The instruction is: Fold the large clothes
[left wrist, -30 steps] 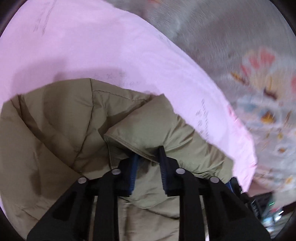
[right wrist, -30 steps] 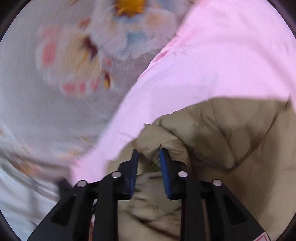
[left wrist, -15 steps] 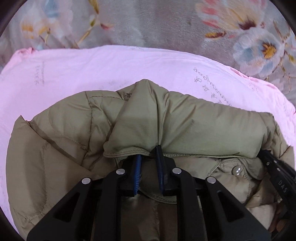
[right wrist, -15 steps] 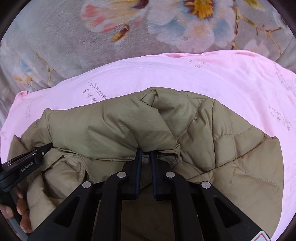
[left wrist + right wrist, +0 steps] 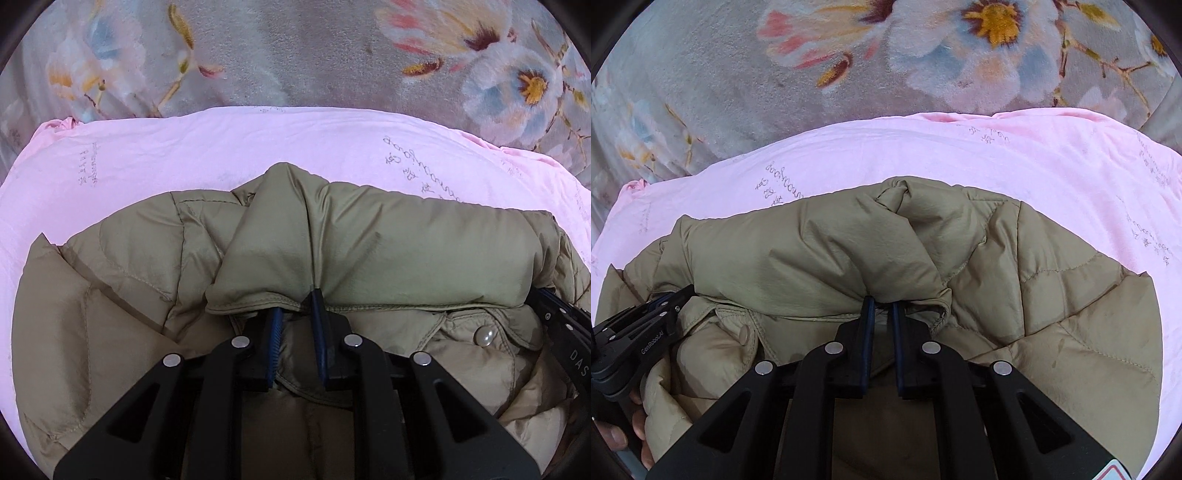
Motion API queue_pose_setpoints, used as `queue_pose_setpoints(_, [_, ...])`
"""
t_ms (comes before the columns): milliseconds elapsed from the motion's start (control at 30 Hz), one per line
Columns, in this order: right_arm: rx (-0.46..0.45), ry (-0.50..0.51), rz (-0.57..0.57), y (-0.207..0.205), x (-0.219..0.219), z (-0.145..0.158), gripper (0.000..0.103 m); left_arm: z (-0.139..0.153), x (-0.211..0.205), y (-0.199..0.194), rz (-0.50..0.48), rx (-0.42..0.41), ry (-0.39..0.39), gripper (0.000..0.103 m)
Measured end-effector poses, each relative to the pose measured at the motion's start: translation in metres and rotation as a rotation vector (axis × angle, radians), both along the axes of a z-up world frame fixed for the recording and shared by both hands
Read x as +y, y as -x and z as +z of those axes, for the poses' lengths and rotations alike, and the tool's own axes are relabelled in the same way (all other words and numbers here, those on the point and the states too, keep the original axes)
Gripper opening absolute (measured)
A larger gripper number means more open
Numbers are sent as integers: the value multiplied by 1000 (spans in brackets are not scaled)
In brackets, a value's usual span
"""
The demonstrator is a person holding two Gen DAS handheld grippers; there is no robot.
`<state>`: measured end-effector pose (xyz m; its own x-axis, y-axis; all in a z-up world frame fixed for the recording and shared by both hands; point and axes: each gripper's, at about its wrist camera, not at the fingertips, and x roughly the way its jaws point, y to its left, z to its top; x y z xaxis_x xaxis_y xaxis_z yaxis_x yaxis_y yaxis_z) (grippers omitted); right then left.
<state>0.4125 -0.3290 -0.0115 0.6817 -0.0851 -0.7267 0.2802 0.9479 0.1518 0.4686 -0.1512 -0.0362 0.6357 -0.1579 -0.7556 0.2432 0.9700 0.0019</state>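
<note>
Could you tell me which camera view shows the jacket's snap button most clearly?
The left wrist view: the snap button faces the camera, pale and shiny on the jacket. In the right wrist view it shows dull and edge-on.

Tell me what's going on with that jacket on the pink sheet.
A person is folding an olive puffer jacket that lies on a pink sheet spread over a floral blanket. The left hand-held gripper and the right hand-held gripper each pinch the edge of a turned-over flap of the jacket, side by side. The right gripper's jaws have just been closing on the fabric. The flap now lies over the jacket's snap-button front.
</note>
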Motion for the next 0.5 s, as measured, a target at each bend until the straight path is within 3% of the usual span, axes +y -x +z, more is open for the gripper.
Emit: queue_pose_setpoints(500, [-10, -8, 13, 1, 0, 0, 5, -1, -4, -1, -3, -12, -35, 16])
